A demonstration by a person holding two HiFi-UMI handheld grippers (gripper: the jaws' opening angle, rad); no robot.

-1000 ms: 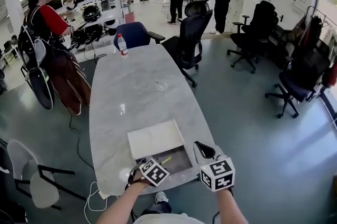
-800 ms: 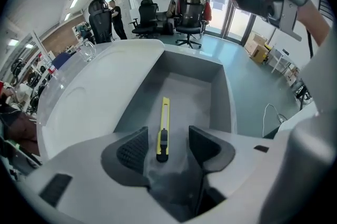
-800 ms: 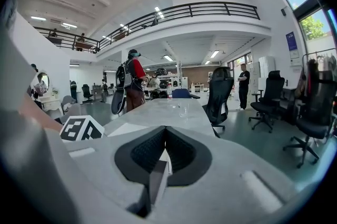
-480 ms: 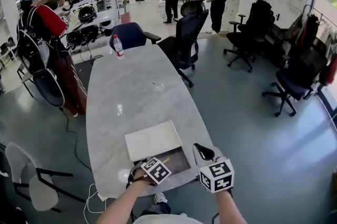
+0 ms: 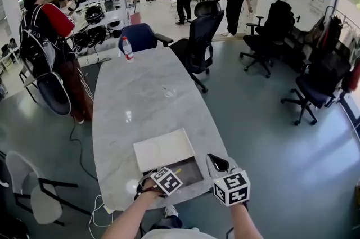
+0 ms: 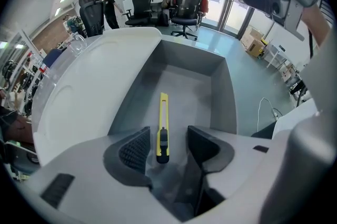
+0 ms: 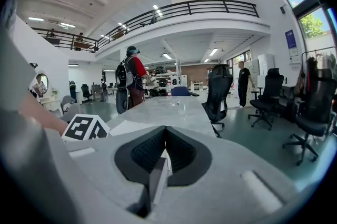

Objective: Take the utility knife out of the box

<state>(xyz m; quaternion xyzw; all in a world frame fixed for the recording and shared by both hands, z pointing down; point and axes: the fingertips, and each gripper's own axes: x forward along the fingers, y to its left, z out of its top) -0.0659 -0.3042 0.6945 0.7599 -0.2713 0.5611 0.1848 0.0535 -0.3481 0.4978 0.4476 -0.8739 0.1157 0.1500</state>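
A yellow utility knife [image 6: 162, 128] lies lengthwise on the floor of an open grey box [image 6: 227, 92] at the table's near end. My left gripper [image 6: 167, 146] is lowered into the box and open, with its two dark pads on either side of the knife's near black slider end; whether they touch it I cannot tell. From the head view the knife [image 5: 177, 171] peeks out beside the left gripper's marker cube [image 5: 166, 180]. My right gripper [image 7: 165, 133] is shut with nothing held, hovering at the box's right edge [image 5: 198, 163].
The box's white lid [image 5: 163, 149] lies flat just beyond it. Farther up the marble table [image 5: 140, 97] stand a glass [image 5: 169, 91] and a water bottle [image 5: 128, 48]. Office chairs [image 5: 202, 35] ring the far end, a person with a backpack [image 5: 48, 35] stands left, a white chair [image 5: 34, 190] sits near left.
Both grippers stay almost where they were at the box. The people in the background have shifted a little.
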